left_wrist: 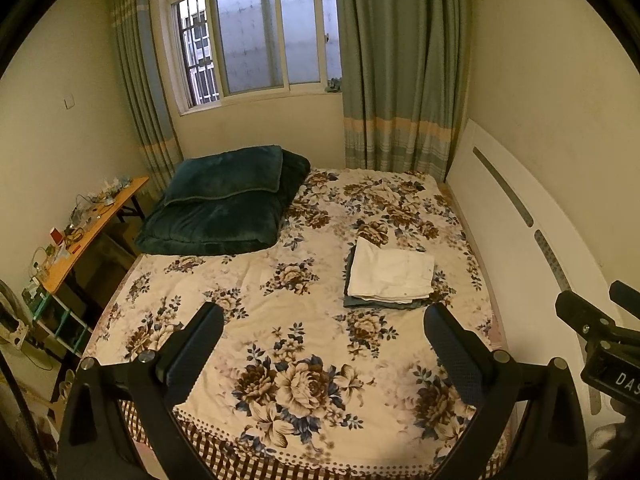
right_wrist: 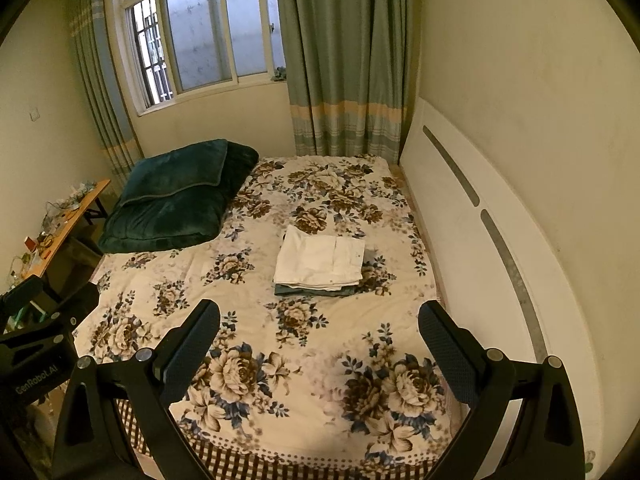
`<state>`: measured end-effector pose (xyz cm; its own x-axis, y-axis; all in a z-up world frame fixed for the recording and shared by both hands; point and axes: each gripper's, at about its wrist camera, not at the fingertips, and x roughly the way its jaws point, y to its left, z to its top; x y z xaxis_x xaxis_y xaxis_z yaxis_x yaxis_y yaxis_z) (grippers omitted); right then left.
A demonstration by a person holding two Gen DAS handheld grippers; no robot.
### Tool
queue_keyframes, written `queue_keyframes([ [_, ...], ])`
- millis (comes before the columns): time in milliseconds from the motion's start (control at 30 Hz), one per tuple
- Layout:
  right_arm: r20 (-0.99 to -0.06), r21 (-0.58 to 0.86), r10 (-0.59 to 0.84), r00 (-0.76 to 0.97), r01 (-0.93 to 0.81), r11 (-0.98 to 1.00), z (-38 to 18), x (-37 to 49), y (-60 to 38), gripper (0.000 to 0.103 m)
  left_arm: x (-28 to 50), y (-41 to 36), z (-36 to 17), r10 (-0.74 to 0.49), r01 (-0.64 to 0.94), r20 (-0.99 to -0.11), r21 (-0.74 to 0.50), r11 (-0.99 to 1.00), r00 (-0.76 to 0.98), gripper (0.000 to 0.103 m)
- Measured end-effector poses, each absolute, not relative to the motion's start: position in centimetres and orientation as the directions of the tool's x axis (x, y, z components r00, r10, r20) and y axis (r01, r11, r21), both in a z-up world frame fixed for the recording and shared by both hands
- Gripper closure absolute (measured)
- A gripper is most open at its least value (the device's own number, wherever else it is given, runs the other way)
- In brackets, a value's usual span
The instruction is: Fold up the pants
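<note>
Folded white pants [left_wrist: 390,274] lie on top of a folded grey-blue garment [left_wrist: 380,303] on the floral bedspread [left_wrist: 280,320], toward the right side of the bed. They also show in the right wrist view [right_wrist: 320,258], with the grey-blue garment [right_wrist: 312,291] under them. My left gripper [left_wrist: 324,316] is open and empty, held above the near part of the bed, short of the stack. My right gripper [right_wrist: 319,314] is open and empty too, at about the same distance from the stack. The right gripper's body [left_wrist: 600,344] shows at the right edge of the left wrist view.
A dark green folded quilt [left_wrist: 224,200] lies at the far left of the bed. A white headboard [left_wrist: 520,240] runs along the right wall. A wooden side table [left_wrist: 92,228] with clutter stands left of the bed. Curtains [left_wrist: 400,80] and a window [left_wrist: 256,32] are behind.
</note>
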<state>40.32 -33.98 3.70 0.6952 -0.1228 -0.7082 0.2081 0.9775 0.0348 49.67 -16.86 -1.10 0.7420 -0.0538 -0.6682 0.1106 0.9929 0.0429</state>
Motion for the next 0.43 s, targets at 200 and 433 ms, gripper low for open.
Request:
queue_keyframes([
  [200,-0.708,0.035,-0.122,0.695,0.207,0.978,3.66,40.43,-34.05,0.002,49.59,-16.85,-1.15,-0.059,0.113,-0.669,0.037,0.993,0.741,0.000],
  [433,-0.709,0.035,-0.124,0.694,0.210,0.977,3.54,40.24,-34.13,0.002,50.04,-17.45,-0.45,-0.052,0.103,-0.653,0.040,0.994,0.756,0.000],
])
